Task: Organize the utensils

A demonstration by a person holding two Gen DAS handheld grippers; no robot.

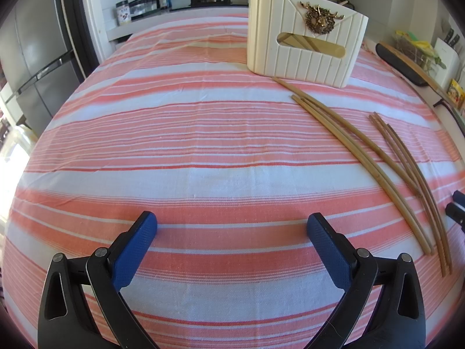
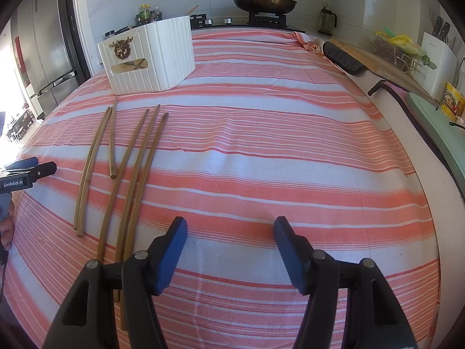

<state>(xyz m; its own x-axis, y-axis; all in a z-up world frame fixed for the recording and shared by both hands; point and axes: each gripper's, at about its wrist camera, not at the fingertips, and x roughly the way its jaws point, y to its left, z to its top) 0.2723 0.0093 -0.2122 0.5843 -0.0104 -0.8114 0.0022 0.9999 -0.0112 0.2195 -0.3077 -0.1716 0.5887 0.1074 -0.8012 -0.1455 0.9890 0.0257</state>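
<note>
Both tools stand apart and empty: right gripper (image 2: 229,232) nearest the 6 chopsticks (image 2: 136,180), left gripper (image 1: 232,226) farther aside. Best approach is probably to straddle 1 stick mid-length, close squarely, then carry it to the white holder (image 2: 162,58) beyond, on the striped cloth (image 2: 261,145).
</note>
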